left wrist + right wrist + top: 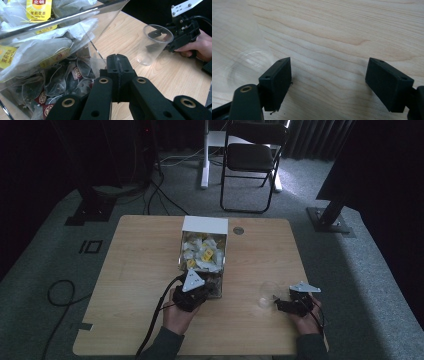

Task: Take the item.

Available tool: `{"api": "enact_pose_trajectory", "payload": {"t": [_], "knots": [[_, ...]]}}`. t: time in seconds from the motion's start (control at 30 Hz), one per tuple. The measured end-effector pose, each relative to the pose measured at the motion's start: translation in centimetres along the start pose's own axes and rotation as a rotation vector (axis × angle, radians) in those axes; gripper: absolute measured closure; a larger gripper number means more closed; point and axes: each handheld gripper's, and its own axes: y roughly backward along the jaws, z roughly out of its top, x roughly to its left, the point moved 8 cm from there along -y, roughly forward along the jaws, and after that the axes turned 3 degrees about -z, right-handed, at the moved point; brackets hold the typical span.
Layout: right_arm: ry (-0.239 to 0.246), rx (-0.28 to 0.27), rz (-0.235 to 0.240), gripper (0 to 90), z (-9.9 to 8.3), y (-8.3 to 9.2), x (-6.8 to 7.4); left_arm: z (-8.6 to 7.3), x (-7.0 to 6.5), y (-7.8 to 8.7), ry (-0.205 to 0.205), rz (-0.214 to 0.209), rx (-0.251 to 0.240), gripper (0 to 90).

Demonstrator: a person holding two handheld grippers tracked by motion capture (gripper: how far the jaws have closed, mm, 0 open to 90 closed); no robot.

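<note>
The clear plastic cup (266, 296) is faint from above, barely readable against the pale wooden table (135, 265). It stands right of the clear box of tea bags (202, 255). The left hand-held gripper (118, 65) is at the box's near corner, jaws pressed together, perhaps pinching a thin bag edge. The right hand-held gripper (328, 83), beside the cup, gapes wide, holding nothing.

High view dim, claw views bright, sharp.
</note>
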Motion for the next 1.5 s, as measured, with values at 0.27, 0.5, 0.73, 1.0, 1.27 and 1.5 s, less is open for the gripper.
{"api": "enact_pose_trajectory", "payload": {"t": [0.27,0.5,0.73,1.0,1.27,1.5], "knots": [[0.001,0.000,0.000,20.8,0.0,0.0,0.0,0.3,-0.4,-0.3,-0.005,-0.009,-0.002,90.0],[0.001,0.000,0.000,20.8,0.0,0.0,0.0,0.5,-0.6,-0.6,-0.005,-0.015,-0.004,90.0],[0.000,0.000,0.000,20.8,0.0,0.0,0.0,0.7,-0.8,-0.8,-0.009,-0.023,-0.002,90.0],[0.000,0.000,0.000,20.8,0.0,0.0,0.0,0.8,-1.1,-1.2,-0.012,-0.031,-0.001,90.0],[0.001,0.000,0.000,20.8,0.0,0.0,0.0,1.0,-1.3,-1.6,-0.012,-0.038,-0.001,90.0],[0.000,0.000,0.000,20.8,0.0,0.0,0.0,1.2,-1.6,-1.9,-0.015,-0.046,0.001,90.0]]}}
